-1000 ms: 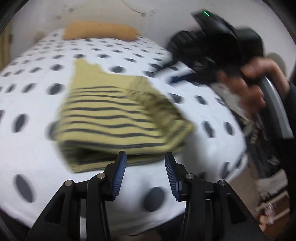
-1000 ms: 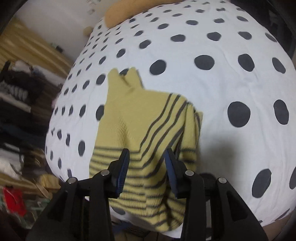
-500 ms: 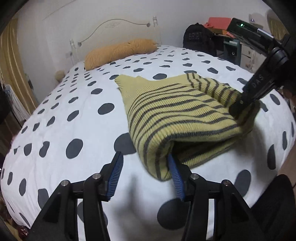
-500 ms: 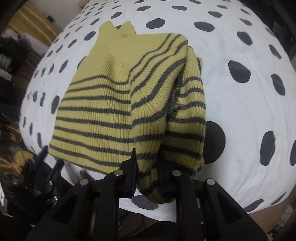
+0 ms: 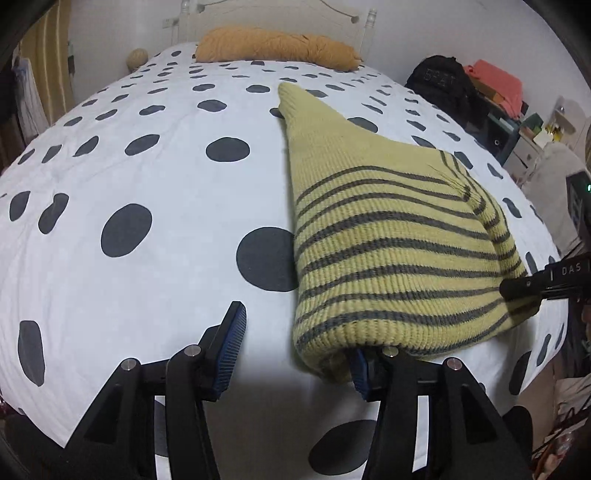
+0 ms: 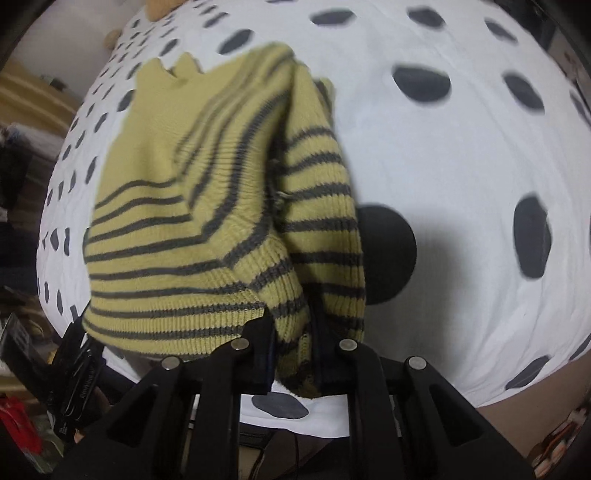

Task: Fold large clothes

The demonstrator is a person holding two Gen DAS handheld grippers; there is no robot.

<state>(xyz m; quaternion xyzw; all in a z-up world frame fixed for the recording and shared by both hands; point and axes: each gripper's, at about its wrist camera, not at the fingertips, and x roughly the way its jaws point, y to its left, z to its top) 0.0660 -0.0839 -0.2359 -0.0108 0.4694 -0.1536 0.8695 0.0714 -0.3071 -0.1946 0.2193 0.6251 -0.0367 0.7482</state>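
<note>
Folded striped sweater [image 5: 388, 251] on polka-dot bedspread [image 5: 147, 206], near foot edge. Right gripper [image 6: 293, 354] clamped narrow on near corner, likely to carry fold. Left gripper [image 5: 295, 354] half-wide, not gripping; right finger tucked under opposite corner, apparently preparing matching pinch.

Home bedroom, polka-dot bed [image 5: 147, 192], pillow [image 5: 273, 46], headboard [image 5: 273, 9]

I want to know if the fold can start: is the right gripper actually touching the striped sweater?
Touching. In the right wrist view, the right gripper has its jaws pinched on the near hem of the striped sweater, knit bunched between them.
</note>
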